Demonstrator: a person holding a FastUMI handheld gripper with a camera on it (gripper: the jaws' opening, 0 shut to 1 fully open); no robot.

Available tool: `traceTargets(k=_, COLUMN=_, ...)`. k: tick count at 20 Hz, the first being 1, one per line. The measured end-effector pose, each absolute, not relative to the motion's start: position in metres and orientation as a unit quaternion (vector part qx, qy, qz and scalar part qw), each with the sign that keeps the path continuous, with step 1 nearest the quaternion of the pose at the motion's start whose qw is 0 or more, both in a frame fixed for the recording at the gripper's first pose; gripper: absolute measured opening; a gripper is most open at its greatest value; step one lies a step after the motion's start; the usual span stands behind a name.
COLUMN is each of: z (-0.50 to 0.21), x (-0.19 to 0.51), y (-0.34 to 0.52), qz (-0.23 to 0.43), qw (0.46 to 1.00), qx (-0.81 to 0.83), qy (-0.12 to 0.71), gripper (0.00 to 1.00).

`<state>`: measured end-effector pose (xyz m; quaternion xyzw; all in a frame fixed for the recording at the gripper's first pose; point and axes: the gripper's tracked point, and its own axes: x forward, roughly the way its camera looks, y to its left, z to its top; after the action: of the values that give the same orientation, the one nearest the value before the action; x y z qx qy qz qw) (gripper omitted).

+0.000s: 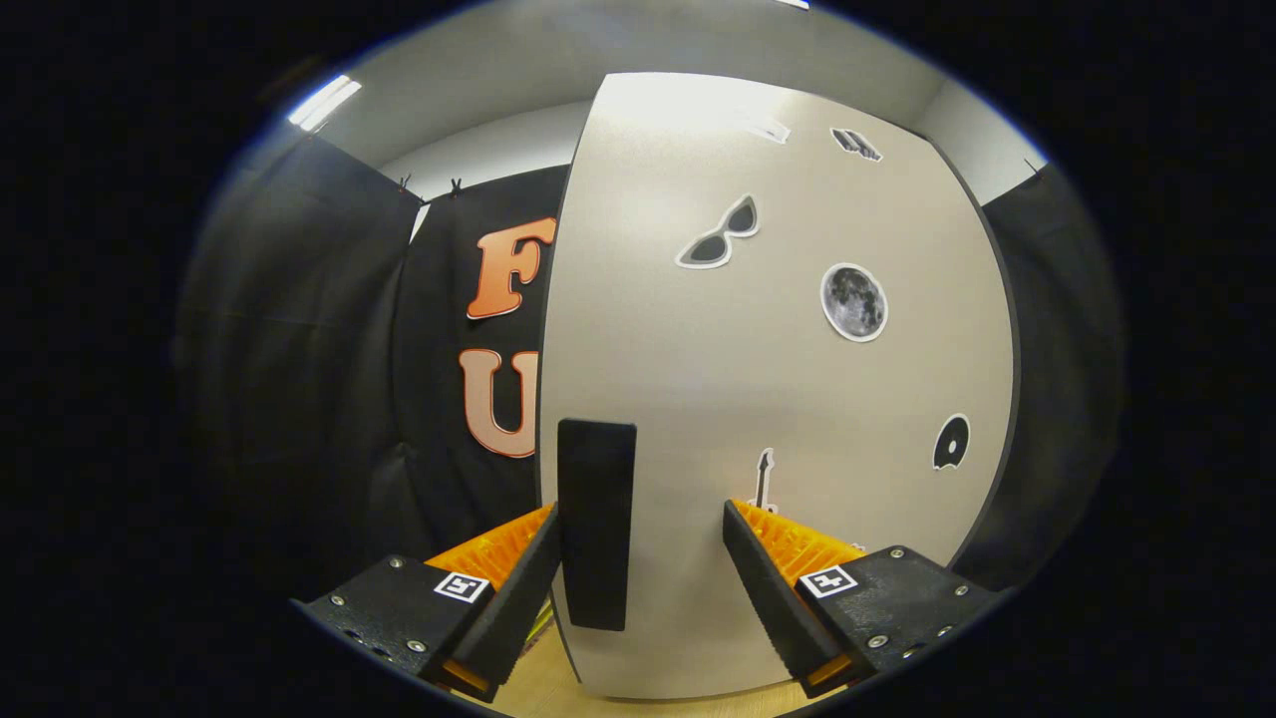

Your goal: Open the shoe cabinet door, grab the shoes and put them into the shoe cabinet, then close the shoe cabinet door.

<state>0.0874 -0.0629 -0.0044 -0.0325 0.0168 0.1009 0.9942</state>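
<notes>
**Gripper view: fingers spread at the cabinet door handle**

Gripper view shows the shoe cabinet door (778, 399), a broad pale grey panel with a dark edge, and everything below is placed against it. Beyond the door's left edge hangs the black cloth booth wall (299, 349), and more of the same cloth shows past its right edge. Under the door's lower edge lies a strip of light wooden floor (538, 688).

Low on the door, close to its left edge, sits the handle (596, 524), a black upright bar. The gripper (643, 529) is wide open in front of the door's lower part. Its left finger lies right beside the handle, seemingly touching its left side, while the right finger stands clearly apart from it, with bare door surface between. Nothing is clamped between them.

Scattered over the door's upper and right parts are small stickers: a moon (854, 301), sunglasses (720, 235), a dark disc (951, 442) and a small guitar (764, 477).
</notes>
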Motion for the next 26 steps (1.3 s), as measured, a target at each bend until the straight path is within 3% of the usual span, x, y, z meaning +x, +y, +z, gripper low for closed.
traceTargets(k=26, z=0.021, x=-0.029, y=-0.138, qz=-0.003, qw=1.0, qx=-0.003, qy=0.011, gripper=0.97)
